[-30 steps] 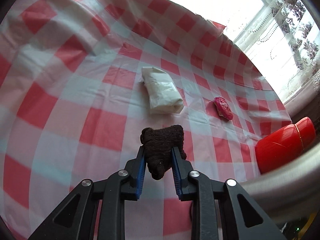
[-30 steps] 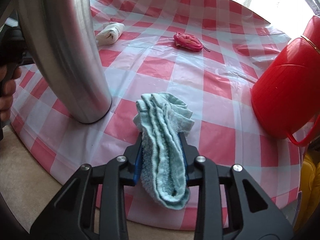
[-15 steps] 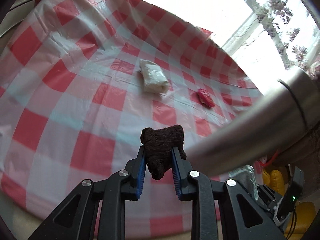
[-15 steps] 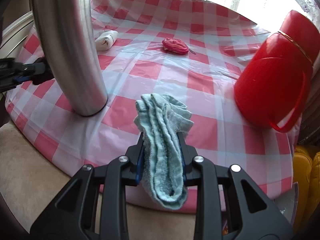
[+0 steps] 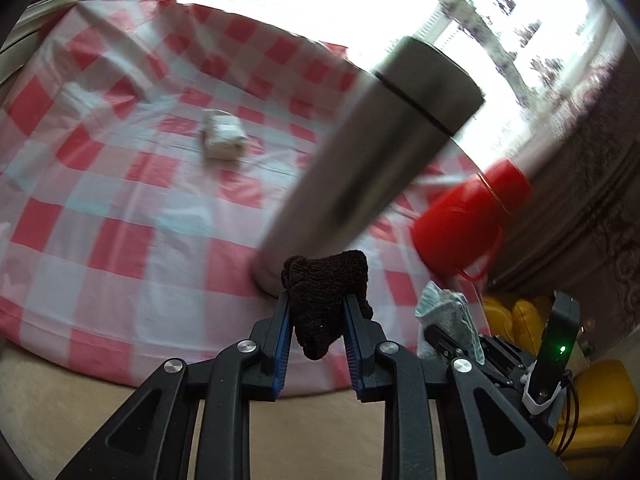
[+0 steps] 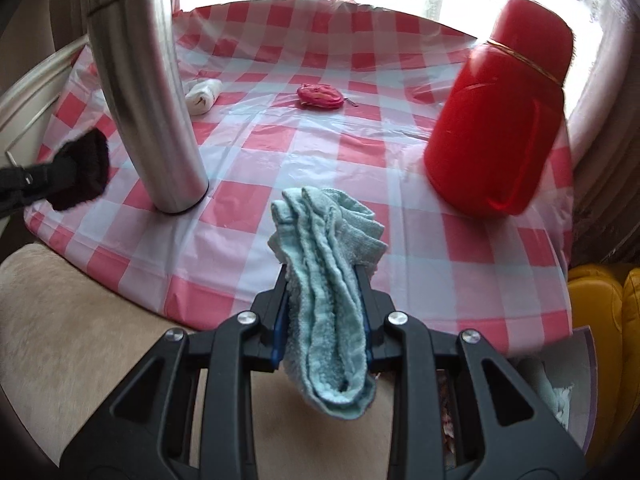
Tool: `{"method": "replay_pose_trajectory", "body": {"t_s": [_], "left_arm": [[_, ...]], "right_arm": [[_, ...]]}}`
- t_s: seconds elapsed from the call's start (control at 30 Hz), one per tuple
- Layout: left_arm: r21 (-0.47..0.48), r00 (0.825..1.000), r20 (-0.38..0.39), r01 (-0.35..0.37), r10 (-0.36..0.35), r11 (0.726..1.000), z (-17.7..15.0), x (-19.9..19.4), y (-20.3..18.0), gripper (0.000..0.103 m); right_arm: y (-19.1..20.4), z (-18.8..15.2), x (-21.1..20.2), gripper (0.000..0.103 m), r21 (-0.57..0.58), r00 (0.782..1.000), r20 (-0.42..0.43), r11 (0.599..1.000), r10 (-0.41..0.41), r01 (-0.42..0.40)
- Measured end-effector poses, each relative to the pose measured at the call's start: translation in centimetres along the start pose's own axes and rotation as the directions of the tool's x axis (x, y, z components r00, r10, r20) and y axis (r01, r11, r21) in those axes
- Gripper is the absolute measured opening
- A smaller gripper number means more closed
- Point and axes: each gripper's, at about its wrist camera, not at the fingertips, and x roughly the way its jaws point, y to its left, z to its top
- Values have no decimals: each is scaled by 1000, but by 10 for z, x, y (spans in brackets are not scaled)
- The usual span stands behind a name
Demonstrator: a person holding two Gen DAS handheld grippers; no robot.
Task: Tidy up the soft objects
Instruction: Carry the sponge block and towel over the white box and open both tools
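Note:
My left gripper point(image 5: 316, 300) is shut on a dark brown knitted sock point(image 5: 326, 292), held in the air over the table's near edge. My right gripper point(image 6: 322, 280) is shut on a folded light blue towel sock point(image 6: 326, 280), also lifted over the near edge. In the right wrist view the left gripper and the brown sock point(image 6: 82, 174) show at the far left. In the left wrist view the blue sock point(image 5: 446, 314) shows at the lower right. A white rolled sock point(image 5: 223, 140) point(image 6: 203, 94) and a small pink pouch point(image 6: 320, 96) lie further back on the table.
A red-and-white checked cloth point(image 6: 304, 160) covers the table. A tall steel flask point(image 5: 372, 148) point(image 6: 148, 100) stands near the front edge, with a red flask with a handle point(image 5: 472, 216) point(image 6: 500, 112) to its right. Beige carpet lies below, and yellow cushions point(image 6: 600, 304) at the right.
Both grippers drew back from the table and rose a little, each keeping its sock. The table now looks smaller, and carpet shows beneath both.

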Motion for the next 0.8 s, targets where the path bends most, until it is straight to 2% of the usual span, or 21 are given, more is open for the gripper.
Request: {"method": "replay_pose_trajectory", "body": {"t_s": [0.17,0.33,0.57,0.8], "left_arm": [[74,997,-50,53,-50,996,-17,9,-41,25],[166,990,-109,112,-94,980,-35,19,-87,25],[264,965,-206,213,-161,940,-65,33,-145,26],[317,937,-280,294,-207,902,-88,45,-184,26]], "right_arm": [[-37,-9,-18,32,97,1000,4,995,2,-2],[-76,-30,-32,32,160,999,-3,986,-47,47],[-135,-71,-45,32,256,989,-60,955,-138,148],[-184,-86,-66,36,368,978,-45,907,-203,205]]}}
